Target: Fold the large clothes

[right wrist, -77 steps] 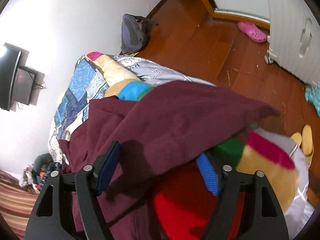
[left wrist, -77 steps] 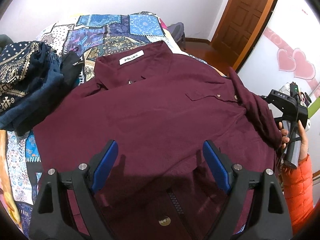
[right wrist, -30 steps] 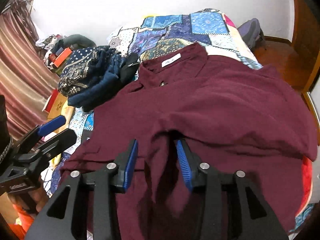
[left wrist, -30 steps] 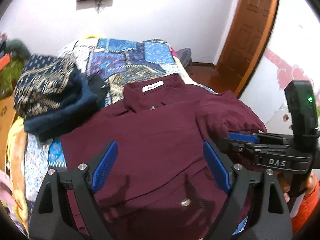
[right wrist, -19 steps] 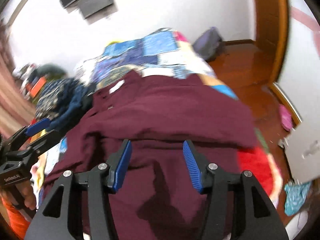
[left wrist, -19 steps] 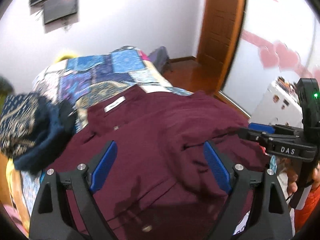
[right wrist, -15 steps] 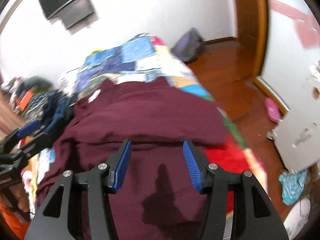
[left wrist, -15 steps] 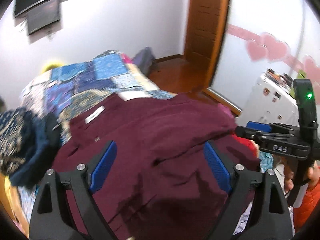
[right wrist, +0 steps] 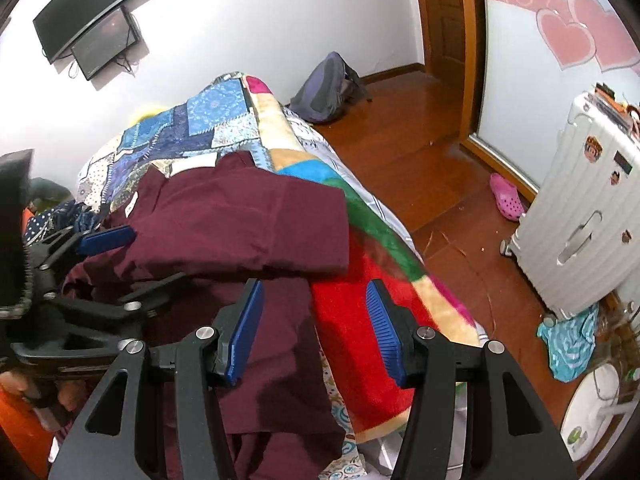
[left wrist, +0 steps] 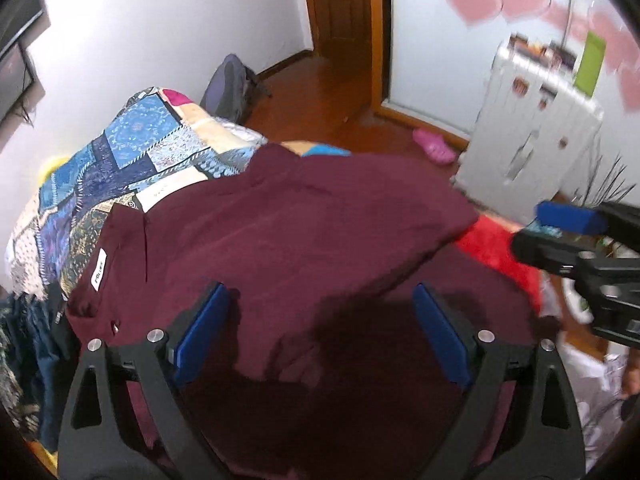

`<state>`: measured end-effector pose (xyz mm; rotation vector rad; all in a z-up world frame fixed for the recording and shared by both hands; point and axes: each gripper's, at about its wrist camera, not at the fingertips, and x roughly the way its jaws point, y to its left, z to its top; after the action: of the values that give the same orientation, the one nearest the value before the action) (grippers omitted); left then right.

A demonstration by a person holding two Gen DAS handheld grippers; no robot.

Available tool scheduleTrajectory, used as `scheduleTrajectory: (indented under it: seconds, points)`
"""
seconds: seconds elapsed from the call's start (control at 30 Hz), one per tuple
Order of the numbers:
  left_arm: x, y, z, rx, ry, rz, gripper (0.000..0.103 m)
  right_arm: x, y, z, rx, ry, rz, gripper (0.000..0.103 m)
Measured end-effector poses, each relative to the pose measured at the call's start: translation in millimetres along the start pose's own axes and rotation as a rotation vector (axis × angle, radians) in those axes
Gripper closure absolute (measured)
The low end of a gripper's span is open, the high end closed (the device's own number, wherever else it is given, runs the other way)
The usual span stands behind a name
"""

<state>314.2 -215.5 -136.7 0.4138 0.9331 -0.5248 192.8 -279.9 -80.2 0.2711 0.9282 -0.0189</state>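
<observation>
Lay spread on the patchwork quilt (left wrist: pixel 132 136) of a bed: a dark red shirt (left wrist: pixel 304 240), its right side folded over the body, collar and white label (left wrist: pixel 99 271) toward the wall. Hovered above the shirt with jaws wide apart, gripping nothing: left gripper (left wrist: pixel 320 328). Also spread open and empty, over the shirt's edge and a red blanket (right wrist: pixel 352 316): right gripper (right wrist: pixel 316 328). Stood on the wooden floor nearby: a white suitcase (right wrist: pixel 580 232).

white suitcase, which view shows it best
The right wrist view. There the white suitcase is sharp: ribbed shell, handle, wheel and stickers all show. In the left wrist view the suitcase is motion-blurred, and the right hand-held gripper covers its lower corner.
</observation>
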Motion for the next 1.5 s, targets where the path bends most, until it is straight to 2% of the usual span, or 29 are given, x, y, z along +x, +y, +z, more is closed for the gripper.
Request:
scheduleTrajectory:
  seconds: [0.17,0.27,0.33,0.47,0.5,0.57,0.83,0.93,1.07,1.13,1.23,1.3,1.43,1.5]
  points:
    - [23.0,-3.5,-3.0,0.033,0.046,0.016,0.012,8.4,-4.2,-2.1,0.024,0.03,0.015,0.053]
    - [30.1,0.0,-4.2,0.02,0.059,0.004,0.031,9.3,-2.1,-2.4,0.027,0.034,0.028,0.053]
    - [25.5,8.4,-3.7,-0.023,0.044,-0.039,0.04,9.0,-0.4,-4.0,0.022,0.037,0.029,0.053]
    - [7.1,32.0,-2.8,-0.143,-0.003,-0.179,0.085,12.7,1.5,-6.9,0.007,0.05,0.027,0.053]
    - [1.7,40.0,-2.7,-0.179,-0.015,-0.213,0.09,14.4,2.1,-7.6,0.003,0.056,0.025,0.053]
    - [-10.4,51.5,-2.3,-0.224,-0.053,-0.225,0.095,17.4,3.3,-8.9,0.001,0.071,0.023,0.053]
    - [-80.0,102.2,-14.6,-0.339,-0.221,-0.13,0.097,27.9,9.5,-12.2,-0.022,0.109,0.021,0.053]
    - [-108.0,131.2,-36.0,-0.397,-0.273,-0.103,0.097,28.7,10.9,-12.2,-0.032,0.114,0.003,0.053]
    - [-137.8,168.2,-72.6,-0.483,-0.302,-0.012,0.097,21.9,14.0,-7.2,-0.036,0.092,0.003,0.053]
    - [-147.2,184.5,-97.1,-0.533,-0.298,0.05,0.097,17.0,17.2,-3.5,-0.045,0.072,0.0,0.053]
    - [-146.6,201.2,-132.8,-0.605,-0.259,0.088,0.097,13.9,25.9,-0.2,-0.058,0.05,-0.002,0.053]
    - [-138.1,210.0,-159.9,-0.65,-0.205,0.101,0.097,15.1,32.9,0.6,-0.066,0.044,0.004,0.053]
    - [-119.4,222.3,-204.2,-0.692,-0.098,0.18,0.097,20.2,47.9,-2.9,-0.084,0.059,0.026,0.053]
    - [-110.4,227.0,-225.2,-0.715,-0.046,0.171,0.097,23.1,56.3,-5.8,-0.101,0.072,0.034,0.053]
